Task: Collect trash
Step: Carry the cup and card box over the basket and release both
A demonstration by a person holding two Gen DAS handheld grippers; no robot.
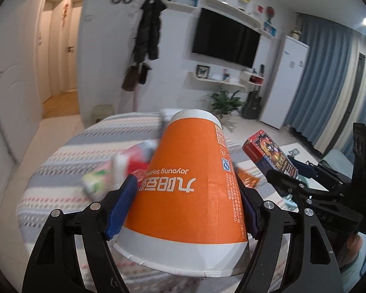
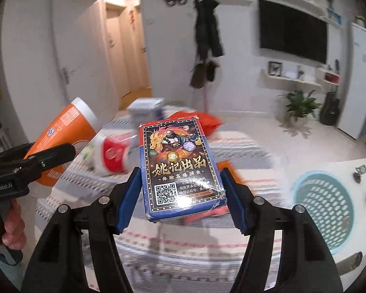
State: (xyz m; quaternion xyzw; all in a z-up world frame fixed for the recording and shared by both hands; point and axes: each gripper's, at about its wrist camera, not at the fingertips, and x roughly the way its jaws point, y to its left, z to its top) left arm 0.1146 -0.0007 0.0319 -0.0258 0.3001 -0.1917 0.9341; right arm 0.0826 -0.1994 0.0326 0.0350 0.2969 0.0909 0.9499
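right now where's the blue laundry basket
In the right wrist view the blue basket sits low on the right, beside the striped bed, right of the card box in the right tongs.

Two hand-held grippers, both raised and both loaded.

Left gripper (image 1: 185,202): black frame, blue pads pressed on either side of an orange paper cup (image 1: 190,178), angled downward. Right gripper (image 2: 178,193): same build, blue pads clamping a card box (image 2: 178,168). A hand (image 2: 11,224) grips the left gripper's handle.
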